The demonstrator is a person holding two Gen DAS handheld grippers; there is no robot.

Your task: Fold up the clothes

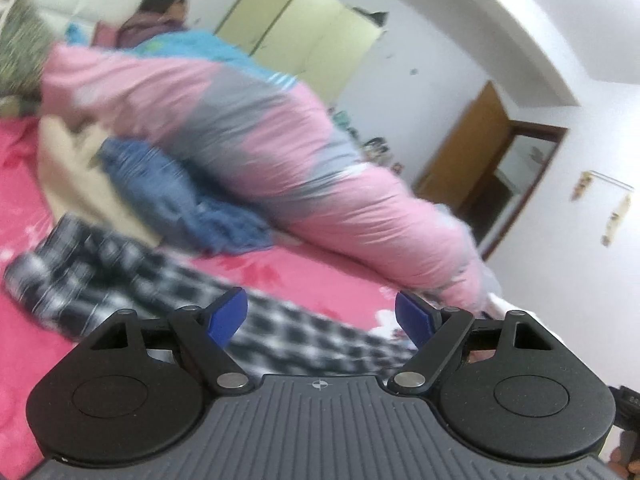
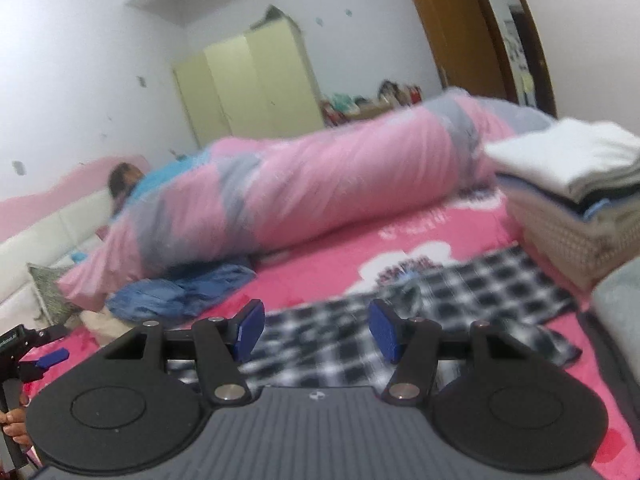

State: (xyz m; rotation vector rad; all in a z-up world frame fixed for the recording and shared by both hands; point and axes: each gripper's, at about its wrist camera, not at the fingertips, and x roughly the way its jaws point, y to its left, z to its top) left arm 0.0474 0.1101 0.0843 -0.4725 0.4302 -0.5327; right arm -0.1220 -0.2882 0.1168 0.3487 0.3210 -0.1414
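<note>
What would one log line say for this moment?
left gripper: open, empty | right gripper: open, empty | checked garment: spread on bed, unfolded

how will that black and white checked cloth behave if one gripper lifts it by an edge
The checked cloth lies flat and rumpled on the pink bedsheet, so it is probably floppy and would drape and sag. It looks thin, so likely light. Both grippers are open above it.

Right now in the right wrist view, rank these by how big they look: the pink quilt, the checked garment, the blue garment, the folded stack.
1. pink quilt, largest
2. checked garment
3. folded stack, cut off by the frame edge, so unsure
4. blue garment

The checked garment lies nearest the camera, which inflates it.
</note>
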